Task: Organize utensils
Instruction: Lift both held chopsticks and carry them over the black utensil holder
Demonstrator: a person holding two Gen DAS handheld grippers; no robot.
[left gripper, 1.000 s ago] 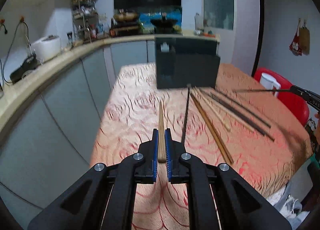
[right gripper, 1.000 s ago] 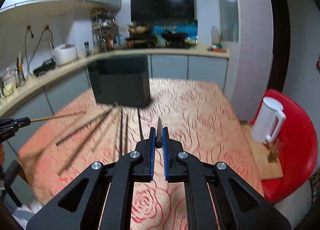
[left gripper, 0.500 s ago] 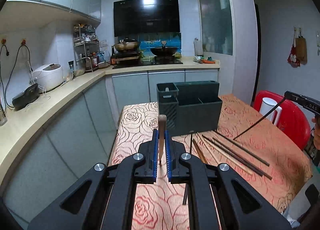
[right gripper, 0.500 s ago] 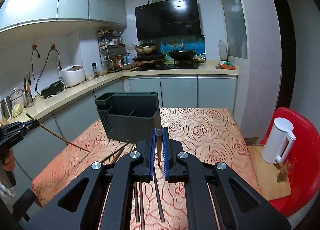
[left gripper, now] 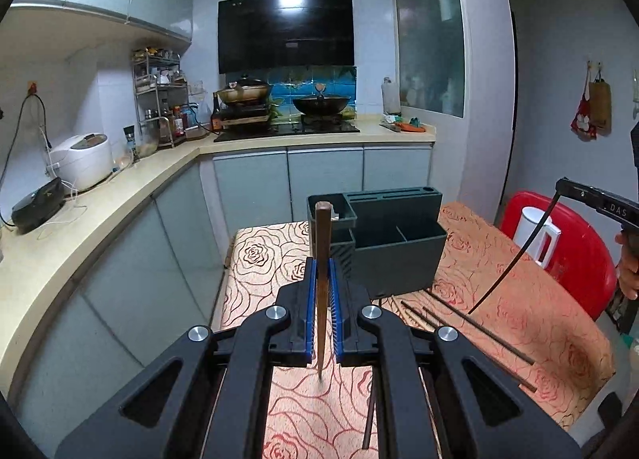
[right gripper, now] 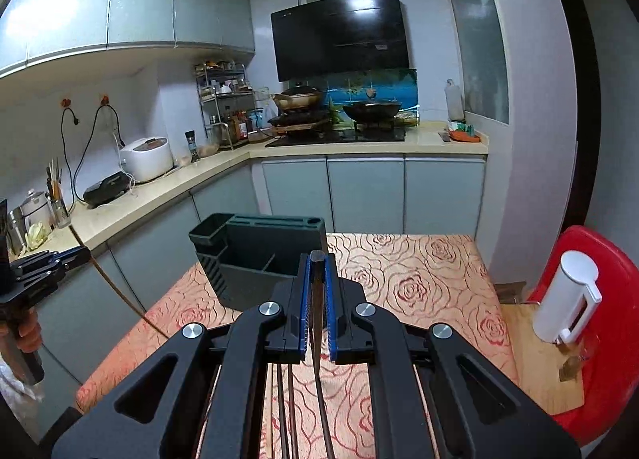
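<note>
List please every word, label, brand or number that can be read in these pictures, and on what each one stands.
"DAS": white letters on the black body of the right gripper, seen in the left wrist view; it may be only part of a word.
A small mark on the black range hood: too small to read.
Labels on the bottles in the spice rack: too blurred to read.

1. Both views are lit by cool indoor light from overhead, fairly dim overall with a bluish cast on walls and cabinets.
2. A white glare spot sits on the glossy black range hood, and a broader sheen on the upper cabinets.
3. Fisheye distortion bends the countertop and door frames; black vignetting fills the corners.
4. The rose-patterned surface is reasonably sharp, with soft shadows under the chopsticks.
5. The near black fingers look dark, with little detail.
</note>
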